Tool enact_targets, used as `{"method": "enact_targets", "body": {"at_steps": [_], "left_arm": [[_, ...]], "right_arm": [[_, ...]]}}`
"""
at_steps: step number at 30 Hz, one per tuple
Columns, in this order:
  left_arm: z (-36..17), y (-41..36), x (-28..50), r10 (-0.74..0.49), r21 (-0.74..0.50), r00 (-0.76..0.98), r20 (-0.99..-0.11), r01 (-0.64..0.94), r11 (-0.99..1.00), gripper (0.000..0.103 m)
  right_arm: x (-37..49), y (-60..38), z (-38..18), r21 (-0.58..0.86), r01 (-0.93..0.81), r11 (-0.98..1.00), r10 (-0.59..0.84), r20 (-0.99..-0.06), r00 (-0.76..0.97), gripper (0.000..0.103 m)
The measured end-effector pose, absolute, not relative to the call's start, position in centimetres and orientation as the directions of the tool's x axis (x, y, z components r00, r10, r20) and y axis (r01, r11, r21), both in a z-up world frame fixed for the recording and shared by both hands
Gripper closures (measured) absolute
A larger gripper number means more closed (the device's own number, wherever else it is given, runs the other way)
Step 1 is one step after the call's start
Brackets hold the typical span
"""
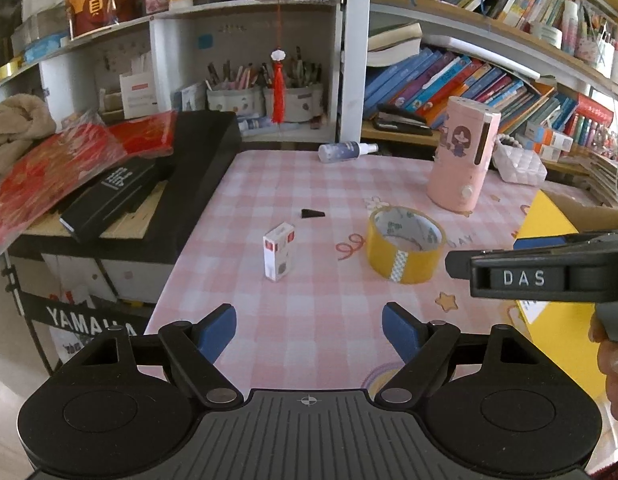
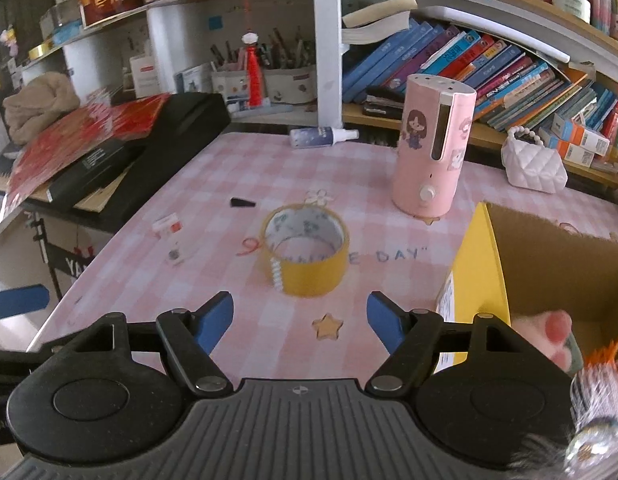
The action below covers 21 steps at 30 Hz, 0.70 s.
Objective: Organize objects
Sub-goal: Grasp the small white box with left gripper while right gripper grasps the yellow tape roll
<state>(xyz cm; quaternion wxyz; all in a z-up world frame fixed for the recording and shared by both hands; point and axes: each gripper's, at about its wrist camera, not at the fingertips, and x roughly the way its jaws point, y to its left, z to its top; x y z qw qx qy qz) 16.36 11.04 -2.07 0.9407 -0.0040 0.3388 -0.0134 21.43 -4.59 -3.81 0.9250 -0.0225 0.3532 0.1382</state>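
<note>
A yellow tape roll (image 1: 405, 246) (image 2: 305, 250) lies on the pink checked table (image 1: 301, 320). Left of it stands a small white and red box (image 1: 279, 252) (image 2: 171, 238), with a small black wedge (image 1: 312, 213) (image 2: 242, 202) behind it. Farther back stand a pink cylinder device (image 1: 463, 160) (image 2: 431, 144) and a lying spray bottle (image 1: 347, 151) (image 2: 323, 136). My left gripper (image 1: 309, 328) is open and empty, short of the white box. My right gripper (image 2: 300, 318) is open and empty, just short of the tape roll. The right gripper's side shows at the edge of the left wrist view (image 1: 549, 272).
A yellow cardboard box (image 2: 521, 264) stands open at the table's right edge, with soft toys (image 2: 589, 360) in it. A black case (image 1: 189, 184) with red packets and a black box borders the table's left. Shelves of books and pen cups rise behind. A white quilted bag (image 2: 535, 164) sits at back right.
</note>
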Motion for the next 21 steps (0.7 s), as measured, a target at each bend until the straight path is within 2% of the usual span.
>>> {"method": "enact_targets", "body": {"at_steps": [10,18,21], "left_arm": [[-2.9,10.6,20.2,0.007,0.006,0.771,-0.637,-0.004,1.000,0.024],[-4.6,11.1,24.3,0.051,0.014,0.751,-0.658,-0.055,0.998,0.037],[-5.4,11.5,26.1,0.069,0.030,0.740,-0.669,-0.066,0.997,0.038]], "right_arm": [[25.9,-5.2,-3.9,0.107,-0.246,0.963,0.254,-0.662,0.706,0.032],[29.2,-4.1,-5.0,0.146,-0.254,0.956,0.281,-0.699,0.658,0.033],[30.3,-3.6,-5.7,0.132,-0.255,0.958,0.270,-0.716,0.644,0.032]]}}
